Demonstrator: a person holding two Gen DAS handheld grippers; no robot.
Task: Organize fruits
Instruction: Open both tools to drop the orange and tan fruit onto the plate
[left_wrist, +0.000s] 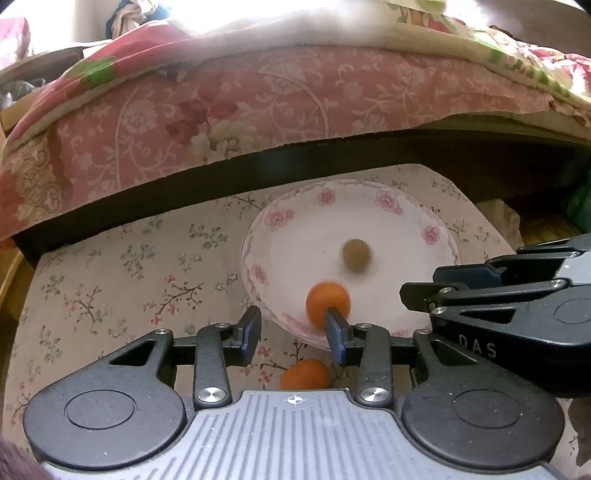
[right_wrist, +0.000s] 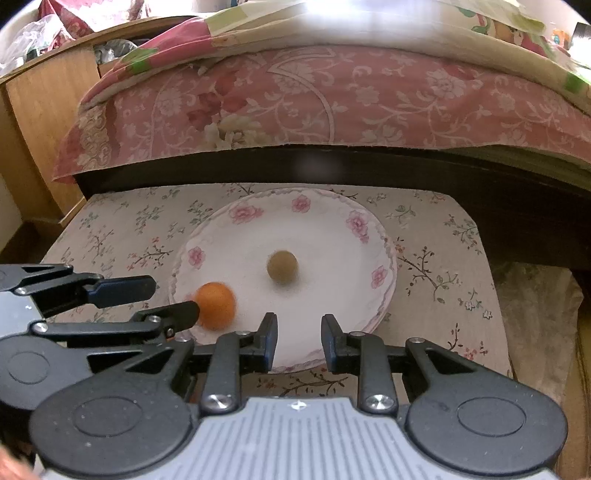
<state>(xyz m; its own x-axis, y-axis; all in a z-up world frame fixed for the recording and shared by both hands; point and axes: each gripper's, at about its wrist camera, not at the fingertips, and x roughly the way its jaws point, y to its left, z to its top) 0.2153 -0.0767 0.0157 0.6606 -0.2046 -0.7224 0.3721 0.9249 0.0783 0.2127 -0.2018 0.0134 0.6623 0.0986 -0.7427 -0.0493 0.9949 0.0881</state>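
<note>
Ahead of the empty, parted right gripper (right_wrist: 299, 339), a round orange fruit (right_wrist: 215, 305) and a small brown-green fruit (right_wrist: 282, 266) sit on the white flower-rimmed plate (right_wrist: 332, 236). Below the open, empty left gripper (left_wrist: 293, 332), a second orange fruit (left_wrist: 305, 374) remains on the floral cloth (left_wrist: 129, 266), apparently awaiting transfer.

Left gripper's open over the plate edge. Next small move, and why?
Probably draw the left gripper back and down to the orange on the cloth, then close. The plate already holds an orange and a brown fruit; this one lies off it, just behind the open fingers.
</note>
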